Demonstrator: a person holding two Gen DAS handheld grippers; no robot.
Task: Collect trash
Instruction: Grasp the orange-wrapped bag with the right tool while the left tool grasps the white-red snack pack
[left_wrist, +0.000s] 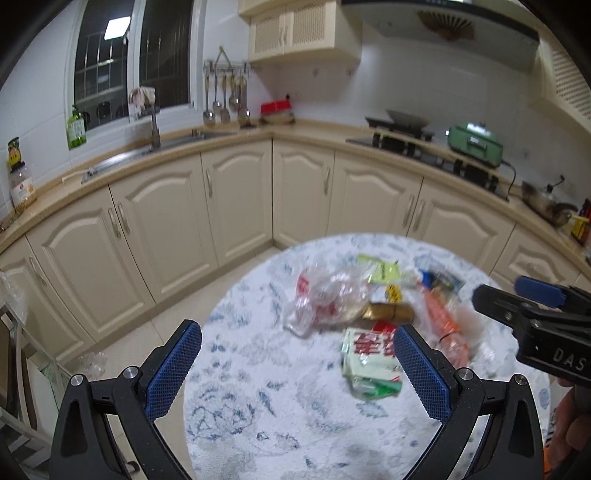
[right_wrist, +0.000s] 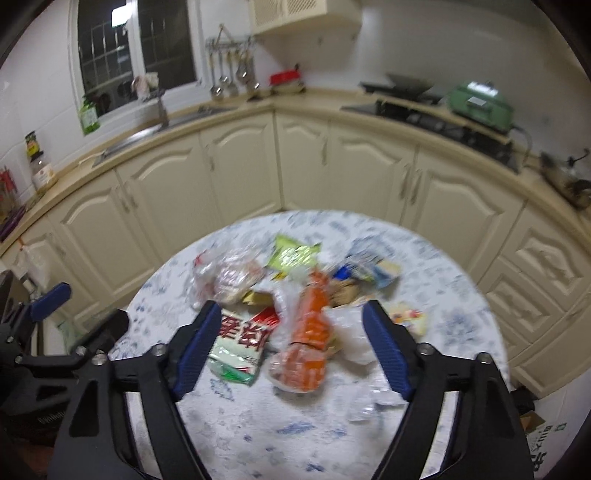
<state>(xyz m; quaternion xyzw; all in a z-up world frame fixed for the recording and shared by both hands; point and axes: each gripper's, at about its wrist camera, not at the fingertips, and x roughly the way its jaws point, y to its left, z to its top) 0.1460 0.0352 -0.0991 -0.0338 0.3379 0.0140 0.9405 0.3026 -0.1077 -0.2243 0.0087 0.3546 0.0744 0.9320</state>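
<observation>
In the lower frame, the left gripper (left_wrist: 297, 349) hangs wide open and empty above a round table (left_wrist: 258, 406). At centre lies scattered trash (right_wrist: 280, 306), framed by the right gripper (right_wrist: 291, 328), open, touching nothing.

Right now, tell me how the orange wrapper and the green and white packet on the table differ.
The orange wrapper is long, crinkled and partly clear; the green and white packet is squarish and flat with big red characters. The wrapper lies lengthwise up the middle of the pile, while the packet sits to its left, nearer the table edge. Both lie loose on the table, untouched.
</observation>
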